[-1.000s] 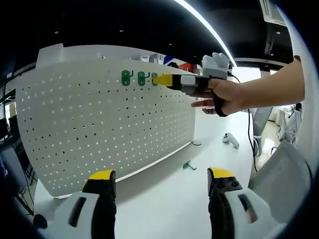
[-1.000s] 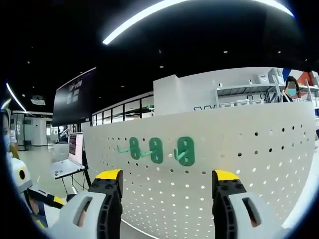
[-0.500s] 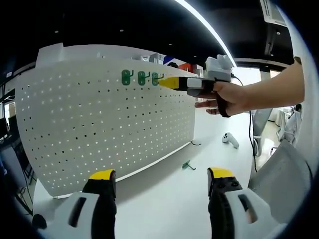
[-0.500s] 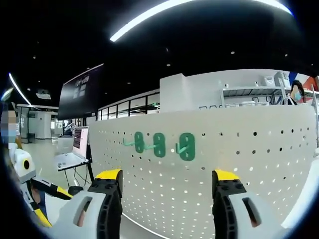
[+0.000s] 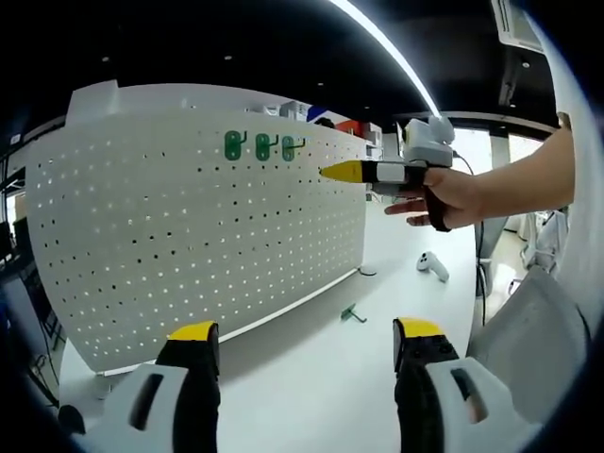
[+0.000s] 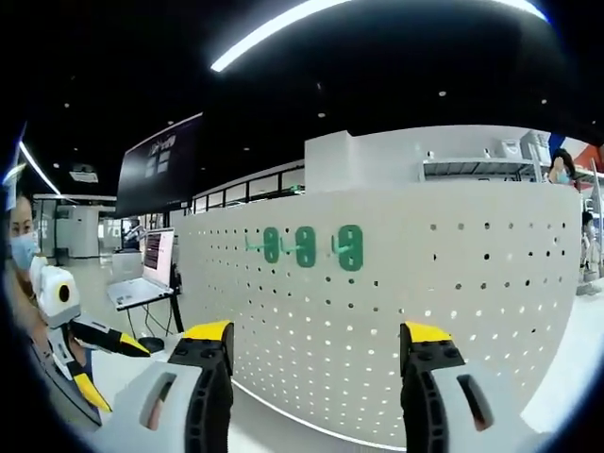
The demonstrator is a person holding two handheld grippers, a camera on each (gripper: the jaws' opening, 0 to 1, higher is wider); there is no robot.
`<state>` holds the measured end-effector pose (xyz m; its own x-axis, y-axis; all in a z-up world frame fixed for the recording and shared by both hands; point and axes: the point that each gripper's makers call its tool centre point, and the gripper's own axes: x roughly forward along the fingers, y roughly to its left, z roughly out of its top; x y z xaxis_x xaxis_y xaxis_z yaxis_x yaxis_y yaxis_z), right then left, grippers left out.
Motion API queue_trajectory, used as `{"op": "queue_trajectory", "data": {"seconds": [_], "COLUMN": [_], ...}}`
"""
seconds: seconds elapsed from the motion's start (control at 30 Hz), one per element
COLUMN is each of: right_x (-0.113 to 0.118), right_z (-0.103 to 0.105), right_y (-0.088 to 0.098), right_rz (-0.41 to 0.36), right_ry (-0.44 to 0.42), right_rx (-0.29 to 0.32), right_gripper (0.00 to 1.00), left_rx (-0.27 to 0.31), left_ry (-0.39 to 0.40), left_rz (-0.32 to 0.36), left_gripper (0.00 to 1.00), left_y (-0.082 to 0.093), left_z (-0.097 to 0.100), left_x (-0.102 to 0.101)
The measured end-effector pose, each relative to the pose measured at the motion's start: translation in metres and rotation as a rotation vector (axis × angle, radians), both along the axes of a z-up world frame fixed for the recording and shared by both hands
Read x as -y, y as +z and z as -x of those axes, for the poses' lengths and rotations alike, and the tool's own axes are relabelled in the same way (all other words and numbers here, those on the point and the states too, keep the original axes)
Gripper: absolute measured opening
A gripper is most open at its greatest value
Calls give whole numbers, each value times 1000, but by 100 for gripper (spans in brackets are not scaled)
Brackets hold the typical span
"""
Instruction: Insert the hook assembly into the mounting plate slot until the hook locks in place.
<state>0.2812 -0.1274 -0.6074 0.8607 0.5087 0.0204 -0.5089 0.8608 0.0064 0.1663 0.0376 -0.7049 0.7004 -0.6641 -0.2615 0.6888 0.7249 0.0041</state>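
White perforated pegboard (image 5: 189, 236) stands upright on the white table (image 5: 311, 377) and serves as the mounting plate; in the right gripper view the same pegboard (image 6: 396, 311) curves across the middle. Everything else is placed against it.

Along its front foot runs the table, bare near the left gripper (image 5: 307, 363), whose two yellow-tipped jaws stand wide apart with nothing between them, well short of the board.

Off the board's right end, a person's hand (image 5: 444, 193) holds the right gripper (image 5: 344, 172) level with the board's upper part, yellow tip pointing at the board and just short of its face. In its own view the right gripper (image 6: 316, 363) has its jaws spread apart and empty, facing the board's holes.

High on the board, near its top edge, three green hooks (image 5: 260, 146) hang side by side in one row; in the right gripper view the three green hooks (image 6: 307, 247) each show a prong sticking out.

On the table before the board's right end lies one more green hook (image 5: 352, 314), loose. Farther right, well away from the board, a small white device (image 5: 432, 266) rests on the table.
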Motion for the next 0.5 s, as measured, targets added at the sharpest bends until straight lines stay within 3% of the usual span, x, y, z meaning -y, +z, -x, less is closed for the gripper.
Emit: {"op": "queue_trajectory", "data": {"seconds": [0.5], "right_x": [8], "right_z": [29], "right_y": [-27], "right_rz": [37], "right_ry": [11], "right_rx": [-41], "right_gripper": [69], "left_rx": [-11], "left_ry": [-7], "left_rz": [-12], "left_gripper": [78], "left_y": [-6], "left_z": [3], "left_x": [-1]}}
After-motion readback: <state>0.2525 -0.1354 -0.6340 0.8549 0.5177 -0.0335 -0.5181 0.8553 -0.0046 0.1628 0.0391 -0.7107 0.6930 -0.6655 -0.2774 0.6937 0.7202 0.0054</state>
